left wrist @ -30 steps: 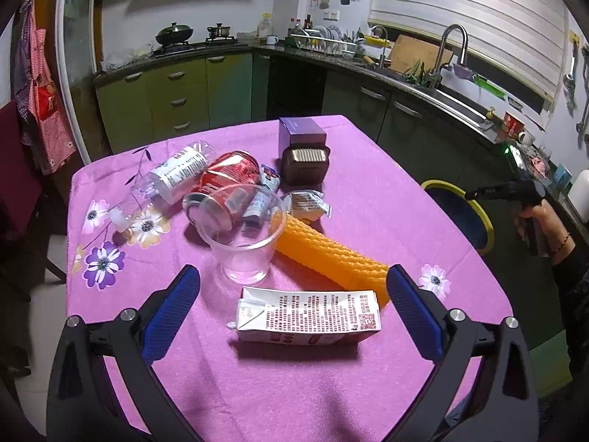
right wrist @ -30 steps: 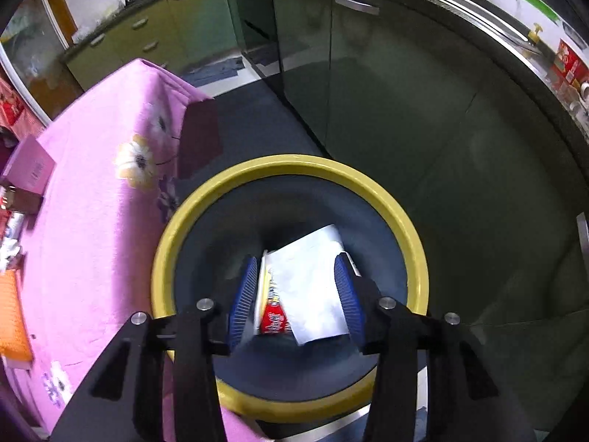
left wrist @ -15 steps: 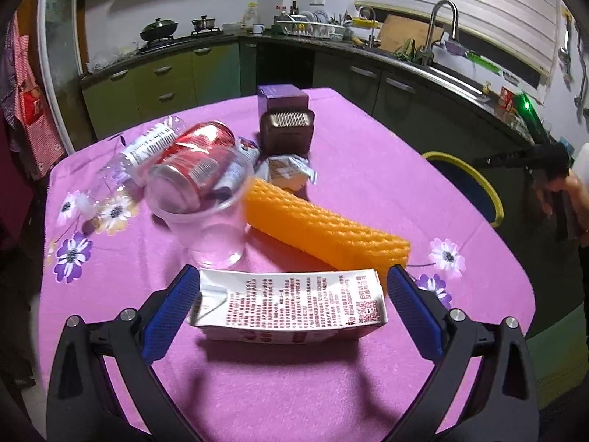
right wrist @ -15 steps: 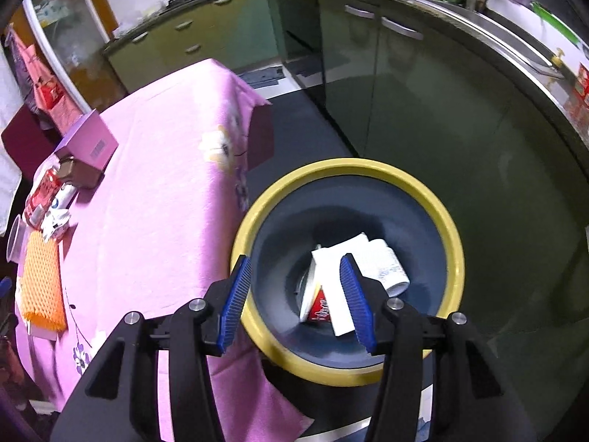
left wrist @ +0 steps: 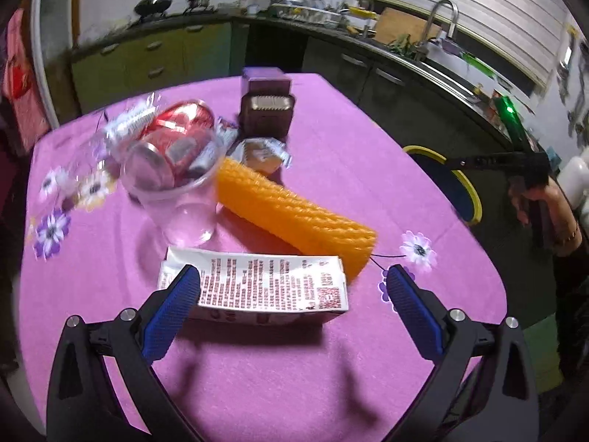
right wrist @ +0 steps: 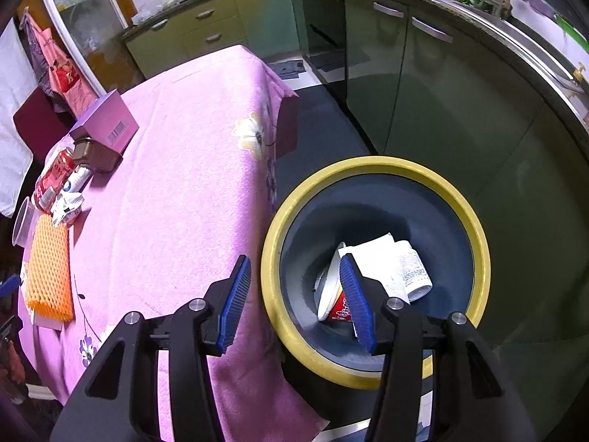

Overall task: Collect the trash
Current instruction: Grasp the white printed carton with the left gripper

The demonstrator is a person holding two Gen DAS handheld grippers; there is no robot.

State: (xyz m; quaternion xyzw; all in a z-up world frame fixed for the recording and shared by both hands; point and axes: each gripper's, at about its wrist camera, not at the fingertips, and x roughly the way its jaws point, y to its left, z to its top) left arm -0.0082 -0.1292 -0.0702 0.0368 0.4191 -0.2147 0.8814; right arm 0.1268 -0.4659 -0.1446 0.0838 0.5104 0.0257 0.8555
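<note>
The left gripper [left wrist: 291,287] straddles the carton [left wrist: 257,283] on the table [left wrist: 331,140], jaws wide, apparently not yet gripping. The right gripper [right wrist: 296,300], half open and empty, hangs by the bin [right wrist: 375,169], where discarded wrappers [right wrist: 386,261] lie.

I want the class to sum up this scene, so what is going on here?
A person clears trash from a pink-clothed table with two handheld grippers. The left gripper, jaws wide, straddles a flattened carton without gripping it. The right gripper, empty and open, hangs over the yellow-rimmed bin, which already holds wrappers. A can, cup and orange foam netting remain on the table.
</note>
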